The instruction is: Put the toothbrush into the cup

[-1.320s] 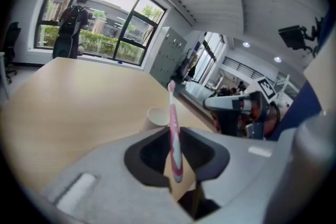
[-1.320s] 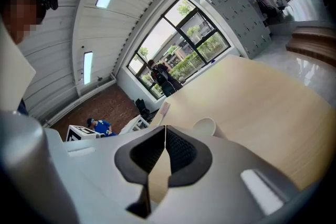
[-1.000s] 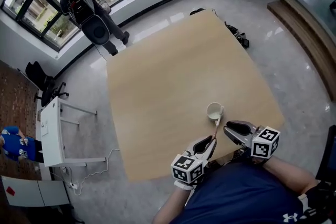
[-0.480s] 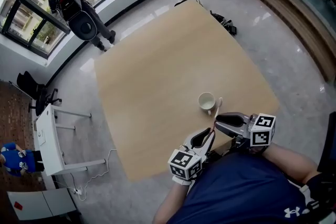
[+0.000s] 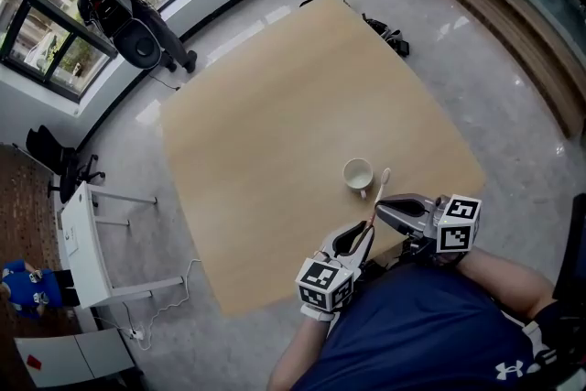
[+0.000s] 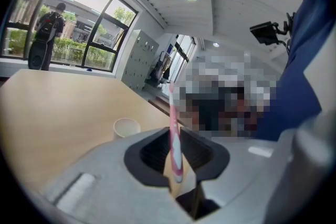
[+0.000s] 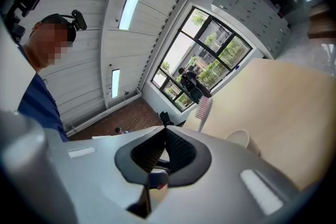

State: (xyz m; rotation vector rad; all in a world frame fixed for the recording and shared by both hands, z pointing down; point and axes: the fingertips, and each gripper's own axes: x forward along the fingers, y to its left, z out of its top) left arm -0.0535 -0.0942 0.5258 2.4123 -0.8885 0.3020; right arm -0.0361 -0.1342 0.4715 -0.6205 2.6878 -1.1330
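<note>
Pink toothbrush (image 6: 175, 147) is pinched in my left gripper (image 5: 364, 232), pads pressed on the lower handle, so that hand owns it. On the head view the brush runs away from me, with the handle at the left jaws and the bristle end out over the wooden table (image 5: 275, 124). That bristle end sits just beside the white cup (image 5: 358, 173), off its right rim, not over the mouth. That's the whole game: the cup lies ahead and a touch to the left of the brush tip. The left gripper view gives me the same answer, with the cup upright to the left of the shaft, mouth open to the ceiling. My right gripper (image 5: 382, 209) points in from the right, tips right at the shaft. Its jaws have just been closing and now meet. I can't make out the brush between the pads, only bristles showing past the tips. The left hand carries the brush and is well placed, so I reckon the next move is a swing left, then one end lowered into the cup.
</note>
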